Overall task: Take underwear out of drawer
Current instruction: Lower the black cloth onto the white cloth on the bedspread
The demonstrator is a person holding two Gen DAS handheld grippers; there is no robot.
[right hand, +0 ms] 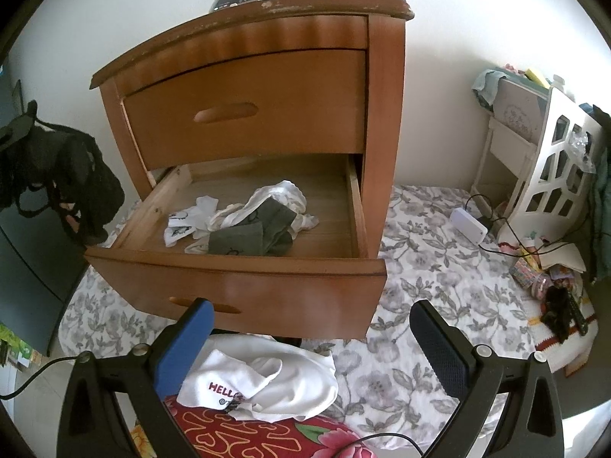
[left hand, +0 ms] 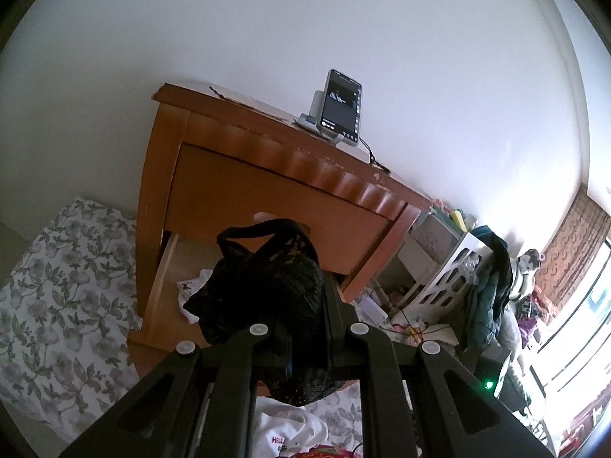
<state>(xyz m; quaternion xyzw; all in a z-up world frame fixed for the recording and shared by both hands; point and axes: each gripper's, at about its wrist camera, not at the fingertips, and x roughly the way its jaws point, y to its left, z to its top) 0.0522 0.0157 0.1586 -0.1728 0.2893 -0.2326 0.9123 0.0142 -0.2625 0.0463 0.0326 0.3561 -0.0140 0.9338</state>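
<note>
The black lacy underwear (left hand: pixel 267 290) hangs out of the drawer (right hand: pixel 236 267), up in the air beside it. My left claw (left hand: pixel 301 328) is squeezed tight on it. My right claw (right hand: pixel 311 343) is wide apart, holding nothing, in front of the drawer

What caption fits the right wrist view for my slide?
Open right tool faces the pulled-out lower drawer of remaining clothes; left tool holds black lace underwear aside.

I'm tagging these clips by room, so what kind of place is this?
Most likely a bedroom: a wooden nightstand with its lower drawer pulled open on loose clothing, and a phone propped on top.
</note>
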